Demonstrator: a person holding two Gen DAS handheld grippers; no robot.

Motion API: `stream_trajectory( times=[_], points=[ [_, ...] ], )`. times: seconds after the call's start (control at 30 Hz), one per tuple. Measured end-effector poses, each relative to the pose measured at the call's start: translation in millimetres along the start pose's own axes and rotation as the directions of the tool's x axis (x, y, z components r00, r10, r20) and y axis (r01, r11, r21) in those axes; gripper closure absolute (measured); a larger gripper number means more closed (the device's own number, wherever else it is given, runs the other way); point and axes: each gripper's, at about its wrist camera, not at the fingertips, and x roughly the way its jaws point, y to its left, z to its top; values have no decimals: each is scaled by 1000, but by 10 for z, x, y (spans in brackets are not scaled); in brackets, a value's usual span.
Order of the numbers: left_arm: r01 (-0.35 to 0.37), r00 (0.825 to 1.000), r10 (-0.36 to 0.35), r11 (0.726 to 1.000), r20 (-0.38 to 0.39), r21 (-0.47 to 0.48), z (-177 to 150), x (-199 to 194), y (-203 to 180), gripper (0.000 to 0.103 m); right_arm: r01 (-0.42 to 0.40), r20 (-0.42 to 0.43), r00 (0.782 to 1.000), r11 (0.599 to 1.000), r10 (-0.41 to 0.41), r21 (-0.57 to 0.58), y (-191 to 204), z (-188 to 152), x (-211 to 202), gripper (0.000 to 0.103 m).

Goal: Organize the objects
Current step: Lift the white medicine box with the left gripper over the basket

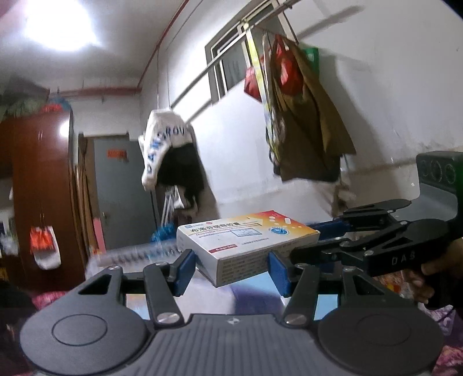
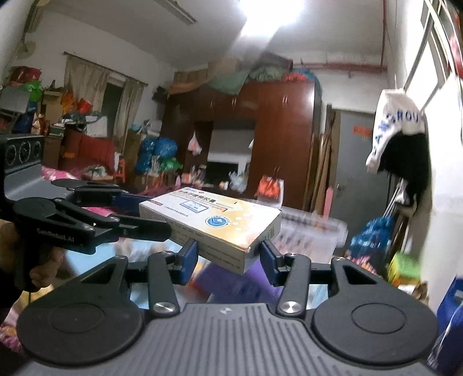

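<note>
Aloft, medicine box (image 1: pixel 248 242) pinched at opposite ends between left tongs (image 1: pixel 233 267) and right tongs (image 2: pixel 230 260), both half-open.

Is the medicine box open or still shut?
Shut, as far as visible: the medicine box shows flat, closed faces, no raised flap; far end hidden.

I get dim indoor light, all from one ceiling lamp (image 1: pixel 60 26) that blows out to white glare in both views. A wardrobe (image 1: pixel 40 179) door catches a small reflection of it. Fisheye bends the walls and darkens the corners. Background is motion-smeared: hanging bags (image 1: pixel 292 95), the clear bin (image 2: pixel 309 231), floor clutter. The medicine box (image 1: pixel 246 243) stays fairly sharp, its print half readable. Colours look slightly washed and noisy.
</note>
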Motion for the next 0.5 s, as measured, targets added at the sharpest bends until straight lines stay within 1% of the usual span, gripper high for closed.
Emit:
stream_trajectory(
  times=[0.1, 0.23, 0.3, 0.4, 0.5],
  points=[
    [3, 1000, -3, 1000, 2, 0, 238, 239, 186, 44, 13, 1, 1000, 1000, -13, -5, -160, 258, 220, 52],
    [-9, 1000, 9, 1000, -29, -8, 402, 642, 474, 44, 7, -31, 1000, 1000, -7, -8, -375, 385, 592, 53],
    [-14, 998, 13, 1000, -59, -19, 391, 852, 590, 45, -6, -52, 999, 1000, 7, 15, -523, 387, 785, 53],
    [-20, 993, 14, 999, -115, -45, 357, 1170, 814, 45, -18, -109, 994, 998, 24, 56, -704, 325, 1136, 53],
    [-30, 982, 15, 997, -187, -75, 271, 1493, 1038, 45, -13, -168, 985, 997, 26, 79, -785, 250, 1451, 53]
  ],
)
